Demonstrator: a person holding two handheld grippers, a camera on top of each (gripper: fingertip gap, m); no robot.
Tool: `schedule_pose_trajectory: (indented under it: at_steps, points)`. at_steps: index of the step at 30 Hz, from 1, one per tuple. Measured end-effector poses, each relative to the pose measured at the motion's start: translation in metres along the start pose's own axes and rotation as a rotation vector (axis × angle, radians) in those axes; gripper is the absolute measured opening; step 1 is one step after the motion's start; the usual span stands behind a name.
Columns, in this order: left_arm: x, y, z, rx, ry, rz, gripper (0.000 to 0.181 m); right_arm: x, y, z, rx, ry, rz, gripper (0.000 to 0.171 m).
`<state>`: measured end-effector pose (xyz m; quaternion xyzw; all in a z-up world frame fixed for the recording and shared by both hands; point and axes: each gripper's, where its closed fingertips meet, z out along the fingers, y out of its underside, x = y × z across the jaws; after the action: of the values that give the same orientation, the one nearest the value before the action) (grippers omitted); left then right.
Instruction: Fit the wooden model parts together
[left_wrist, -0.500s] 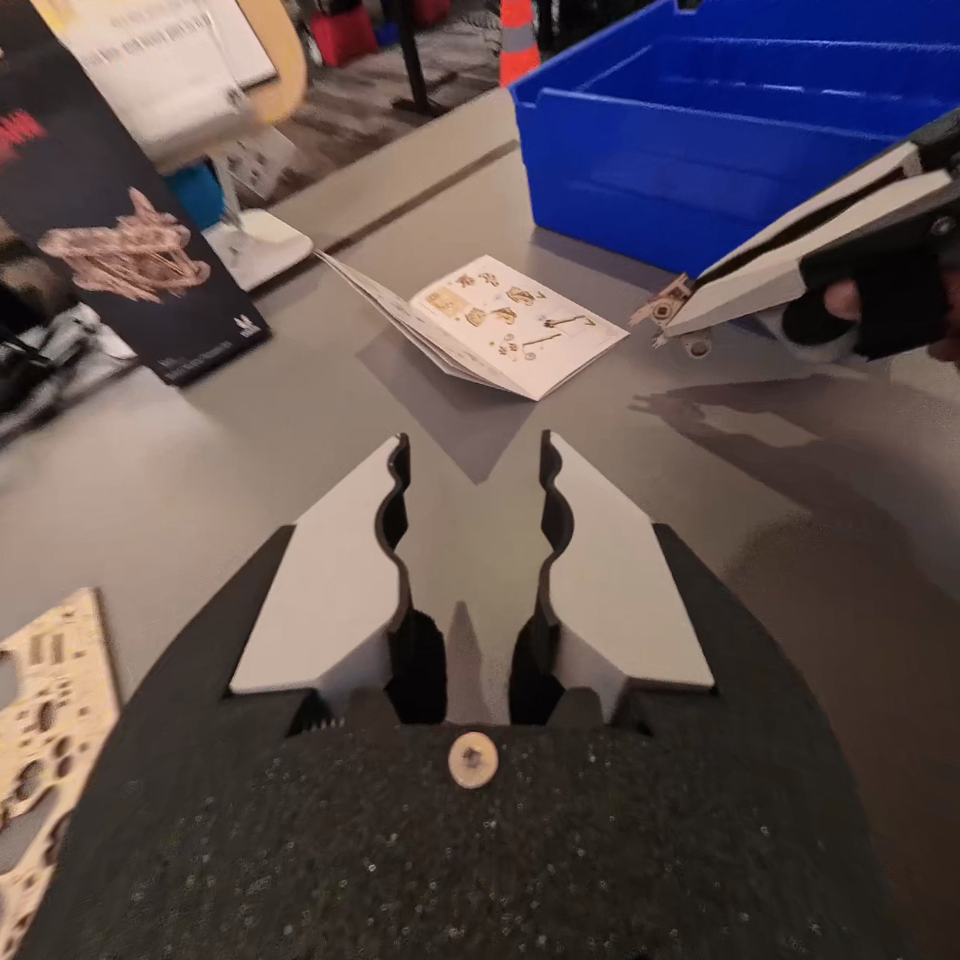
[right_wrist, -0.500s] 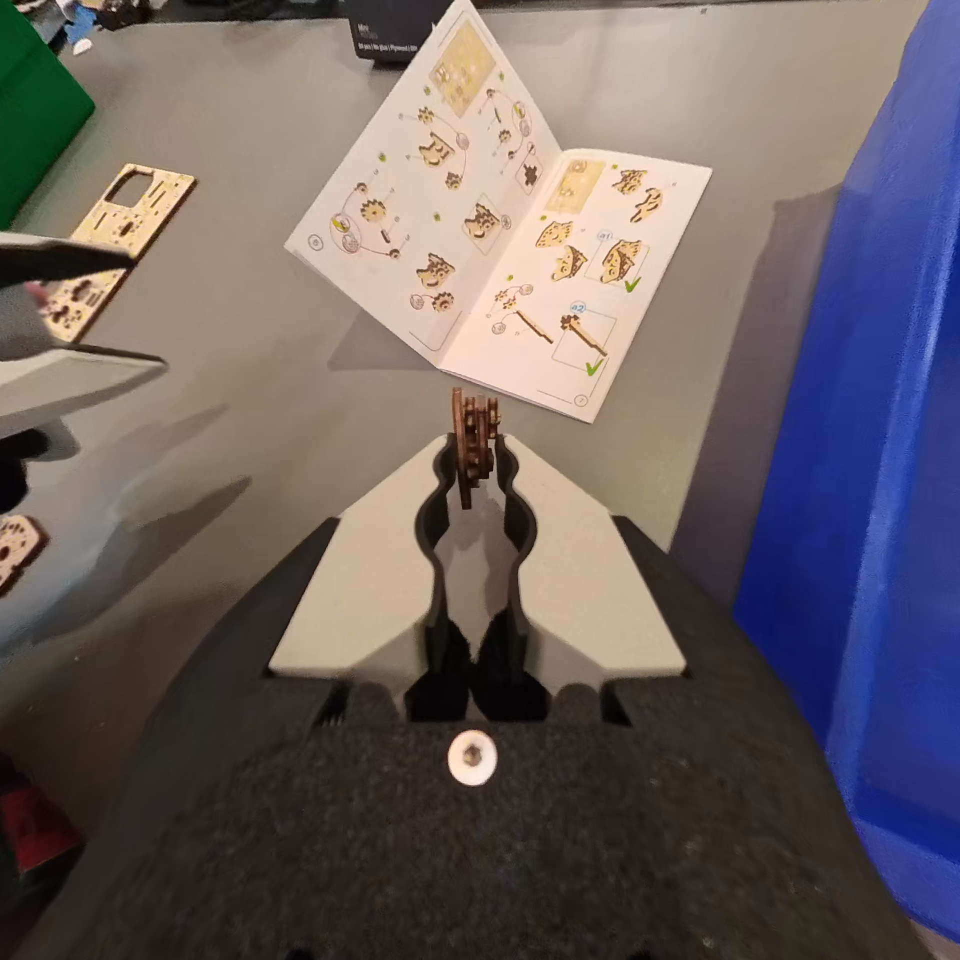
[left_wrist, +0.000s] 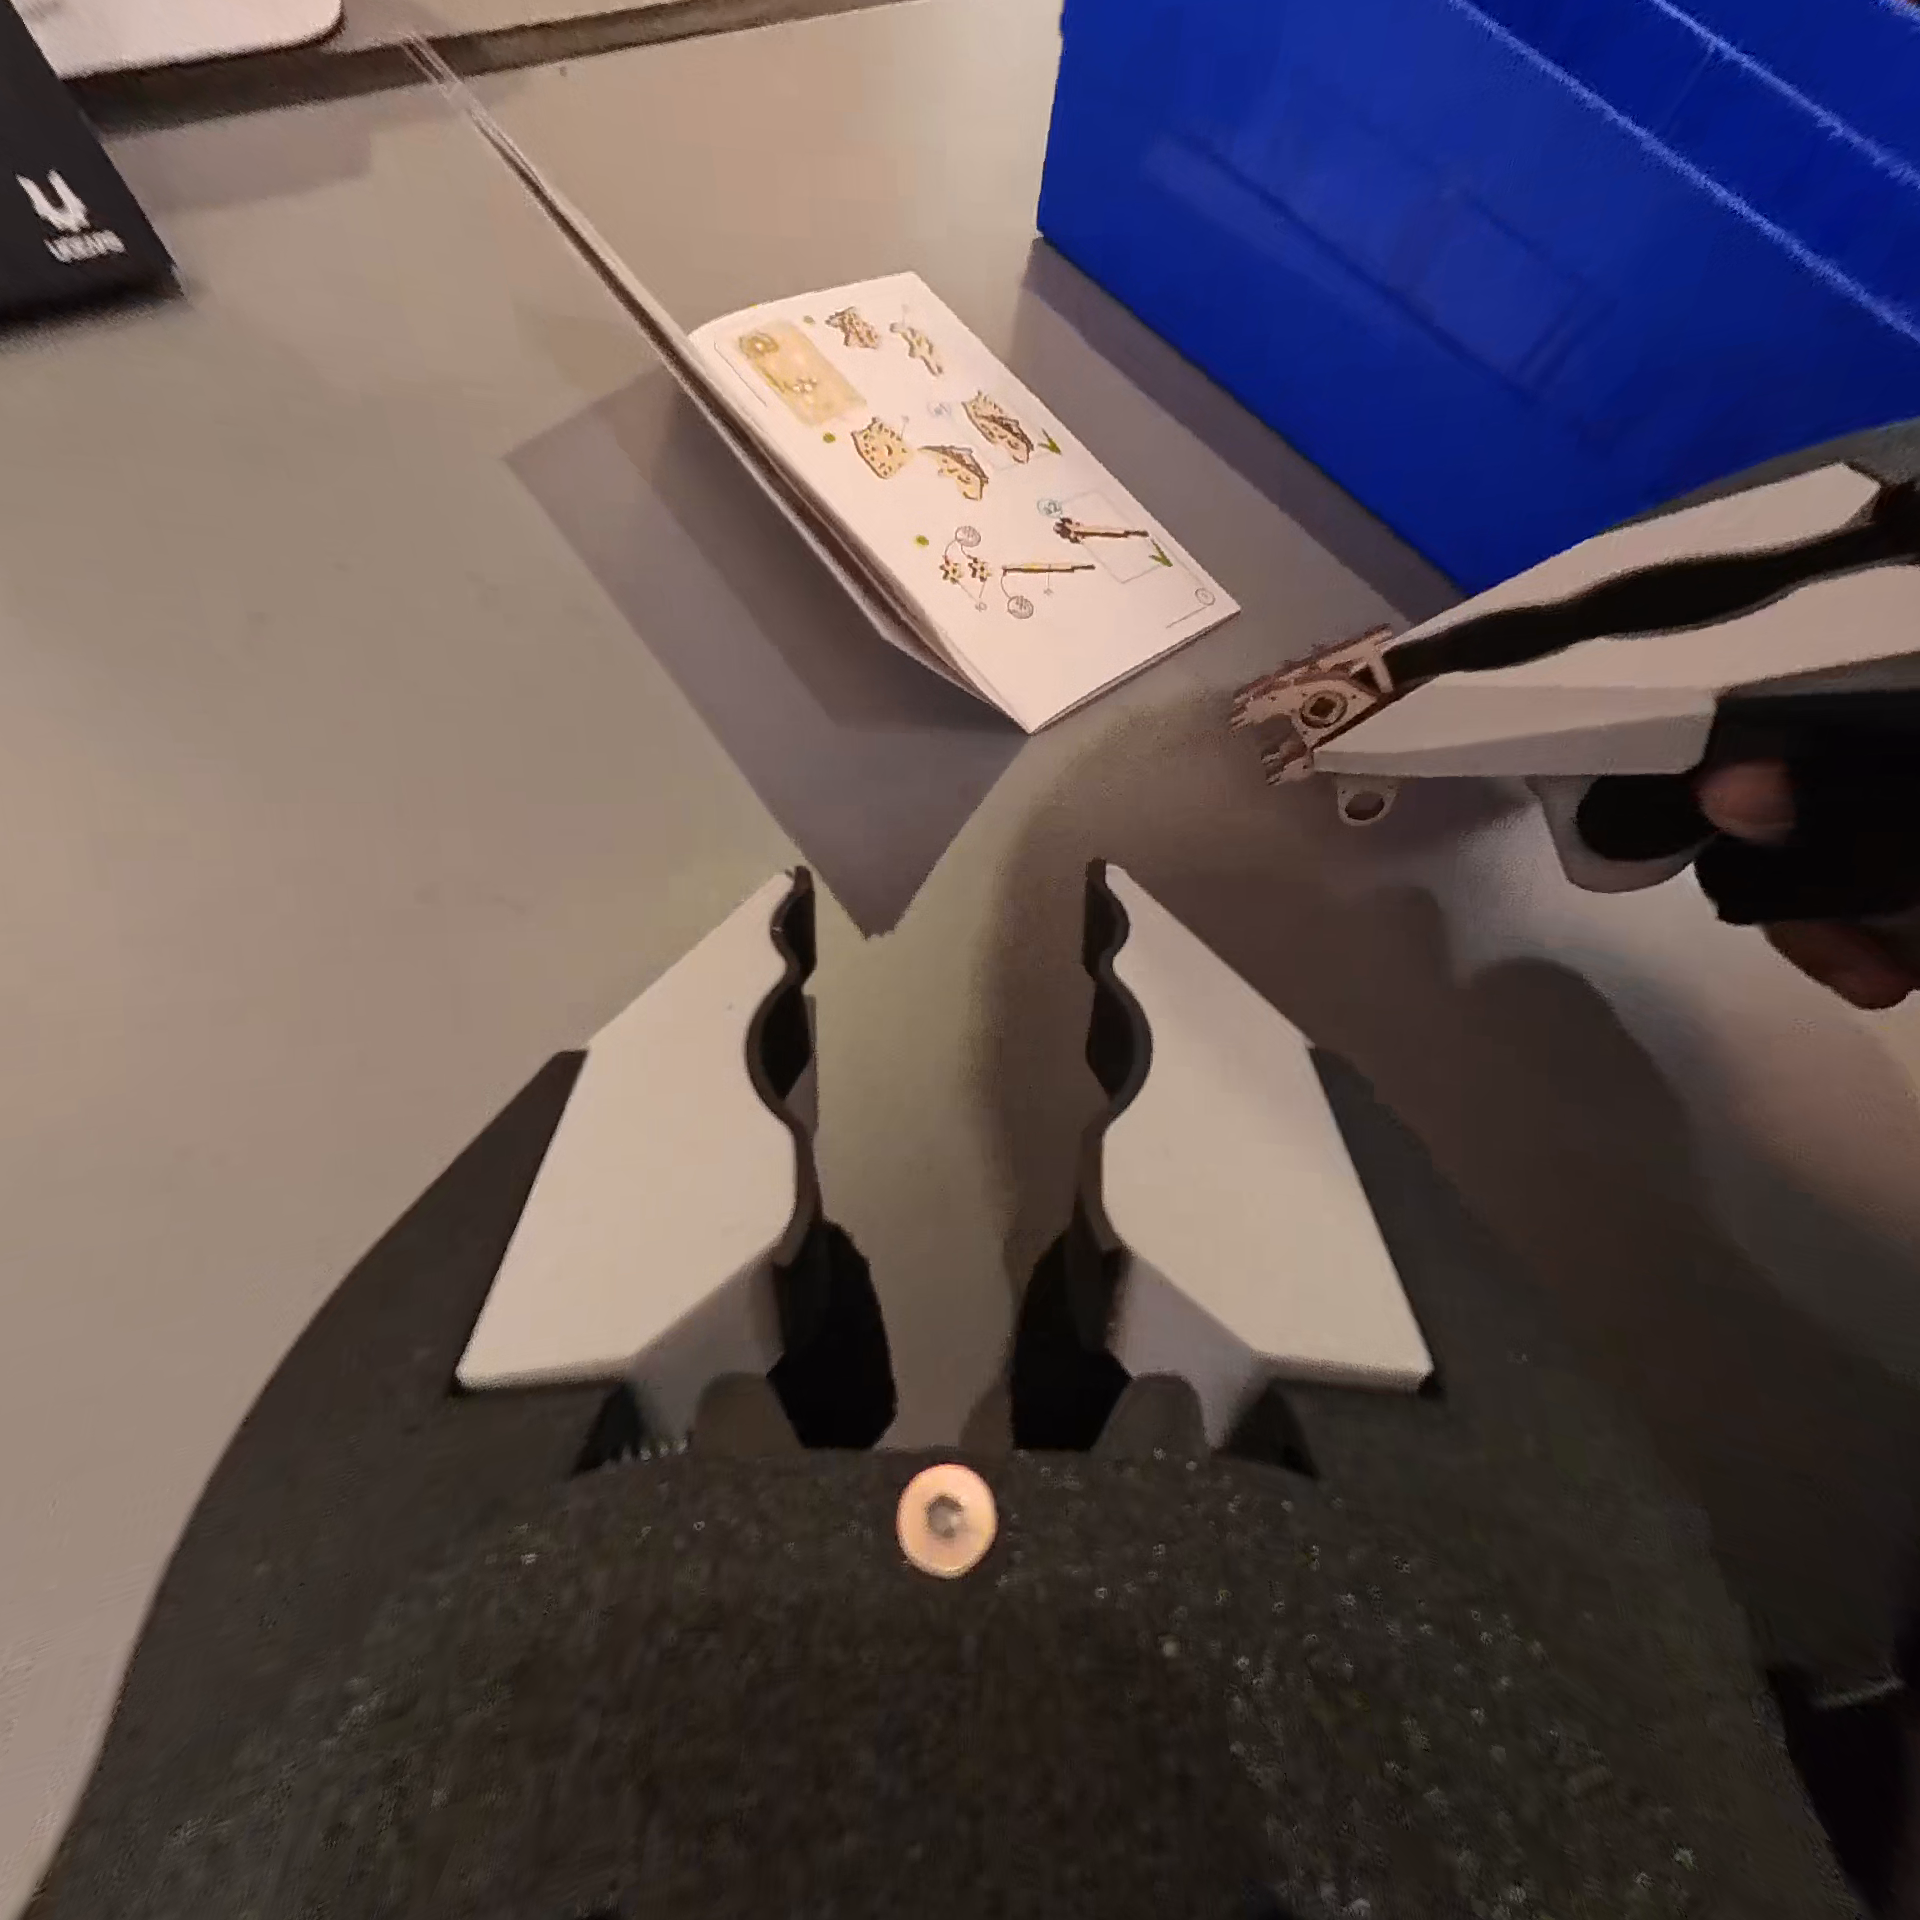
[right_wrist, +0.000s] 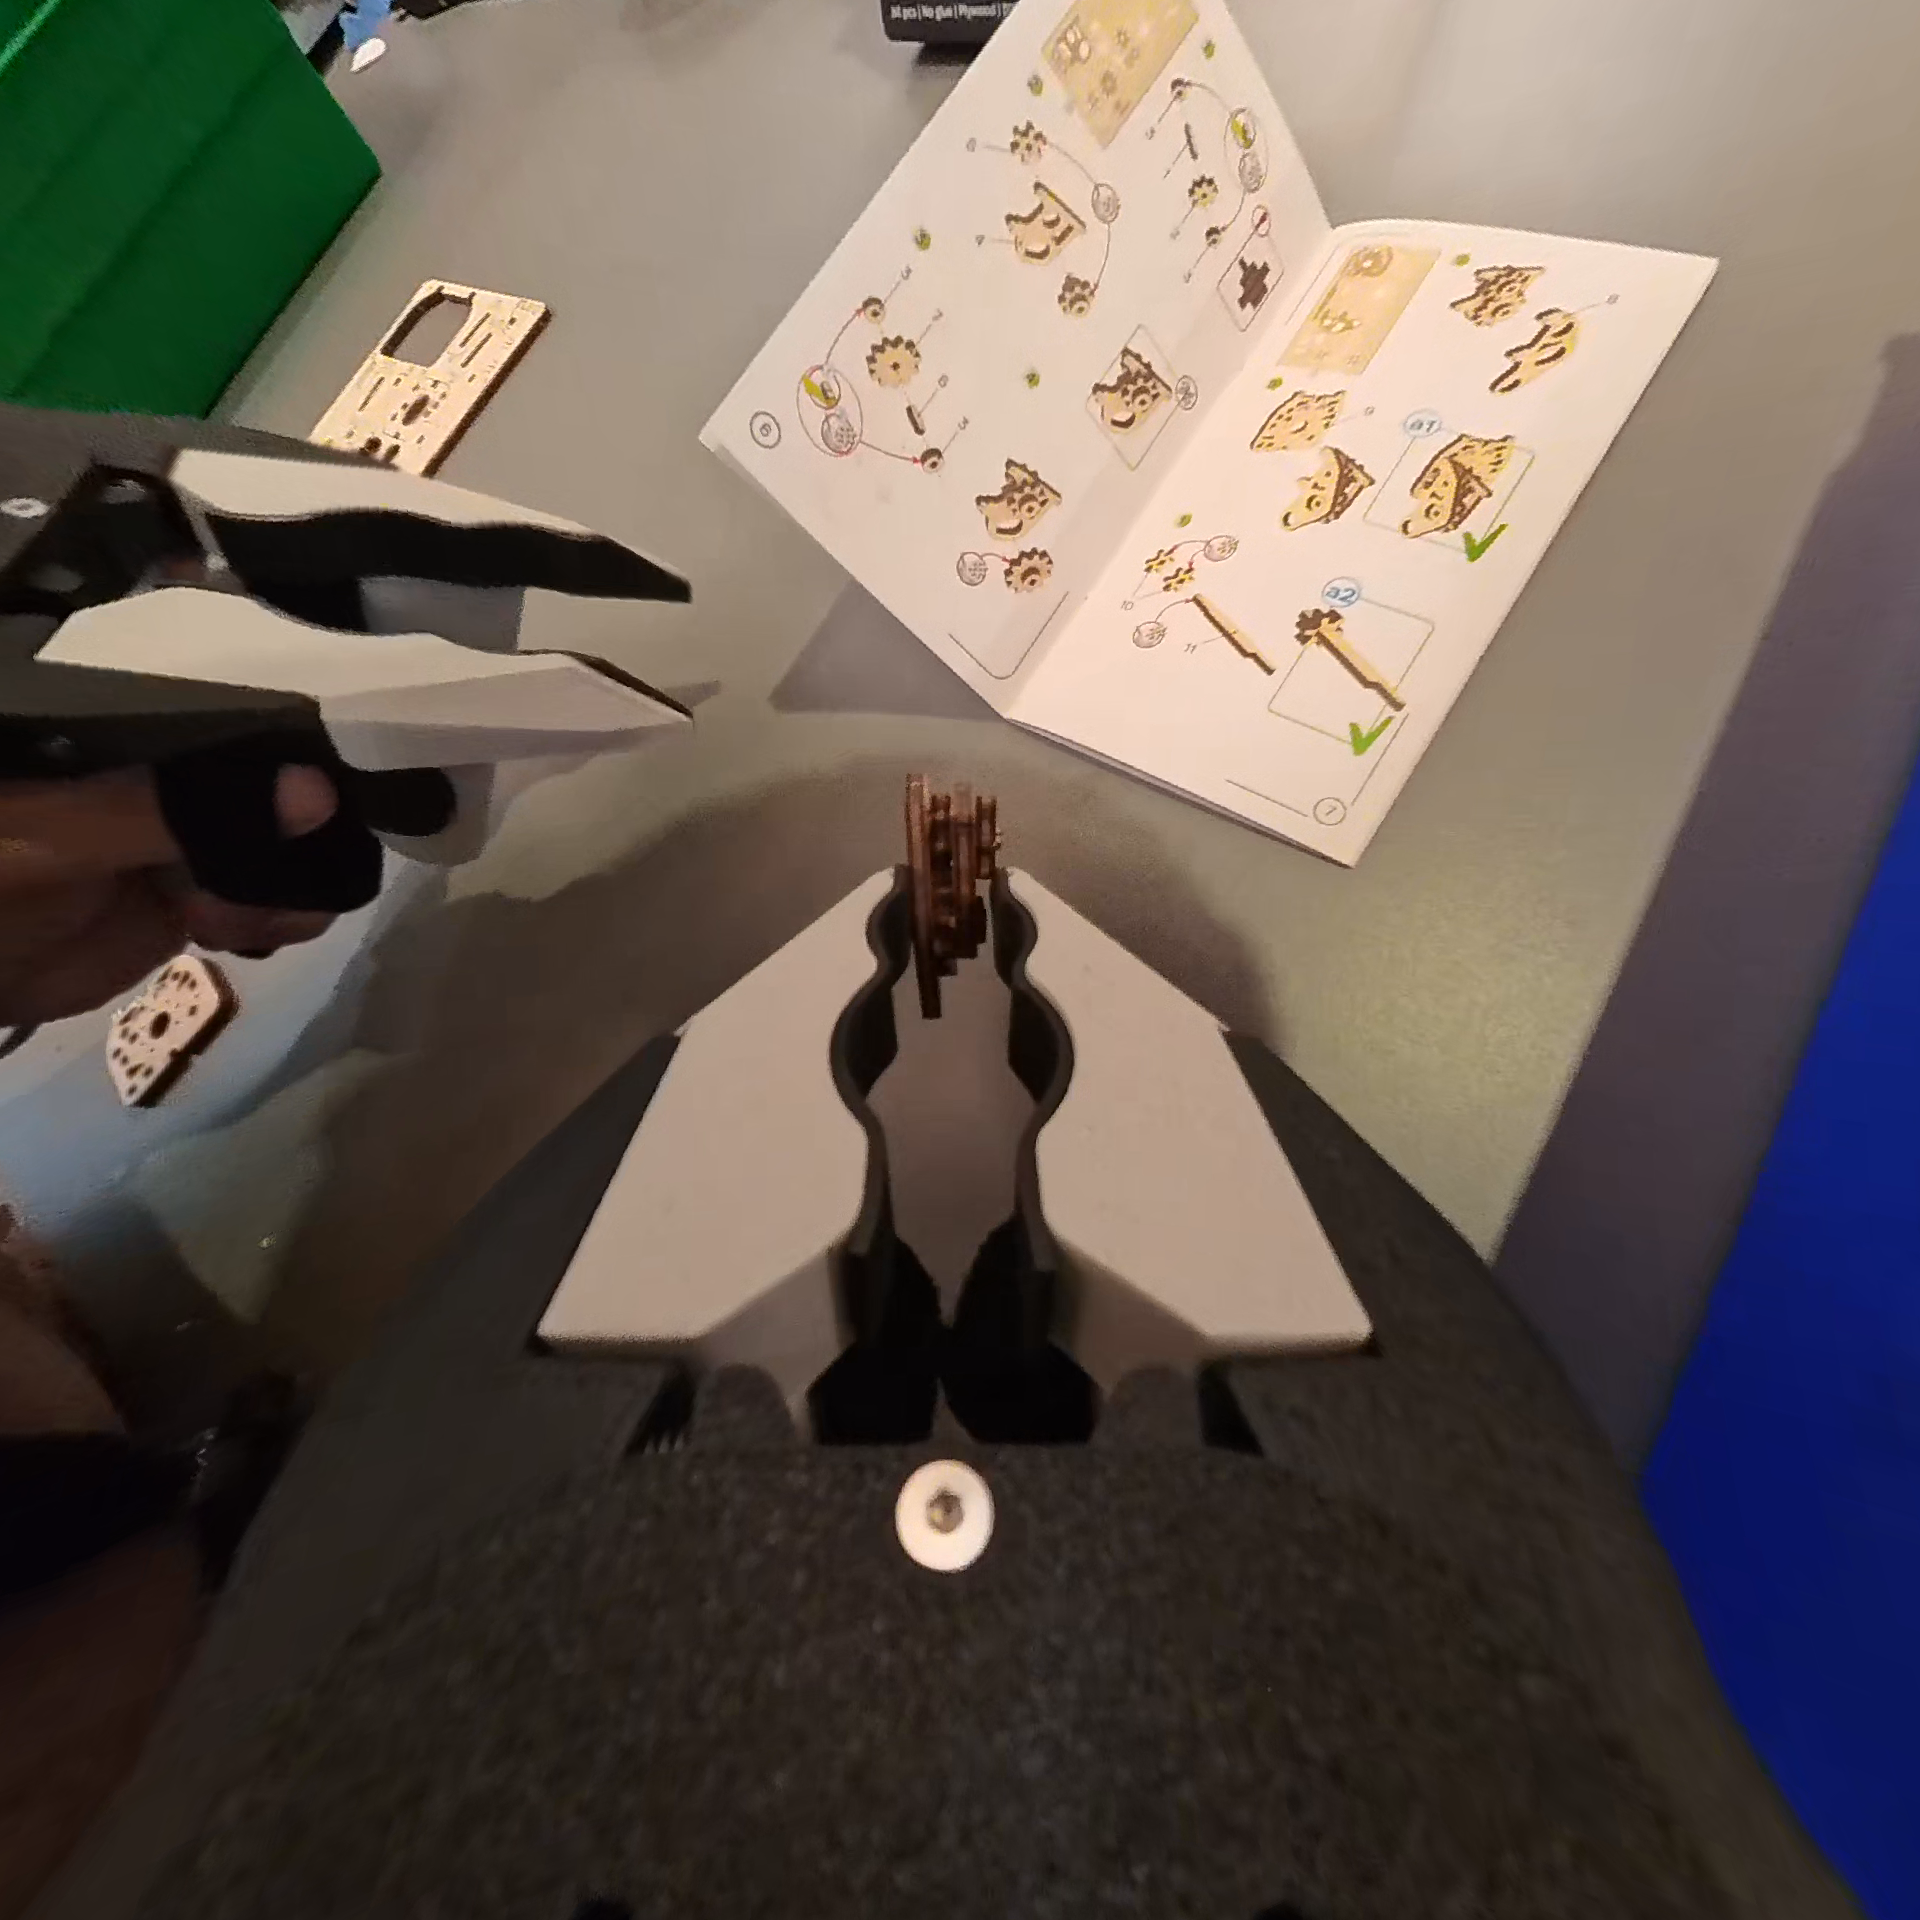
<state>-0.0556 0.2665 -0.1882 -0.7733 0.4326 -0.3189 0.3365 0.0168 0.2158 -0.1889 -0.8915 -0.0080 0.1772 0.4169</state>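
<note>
Grey and flat, the bench (right_wrist: 1351, 987) carries an open white paper instruction booklet (right_wrist: 1195, 436), likely laid open so the steps can be read. The right gripper (right_wrist: 940, 883) is clenched on a small brown wooden model part with gear teeth (right_wrist: 951, 873), lifted clear of the bench, probably for joining. The left gripper (left_wrist: 945, 883) is spread wide, grasping nothing. A flat pale wooden parts sheet (right_wrist: 436, 379) lies beside a green box (right_wrist: 156, 208).

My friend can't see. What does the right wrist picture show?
The right gripper pinches a small wooden model part above a grey table. An open instruction booklet lies ahead, and the empty left gripper is open at the left.
</note>
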Motion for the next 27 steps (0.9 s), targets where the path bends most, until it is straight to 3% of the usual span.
schedule_pose_trajectory:
  at_steps: [27]
  points:
    - [0.006, 0.009, 0.010, -0.057, 0.036, 0.006, 0.048, -0.004, 0.003, 0.004, -0.011, -0.058, 0.036, 0.014]
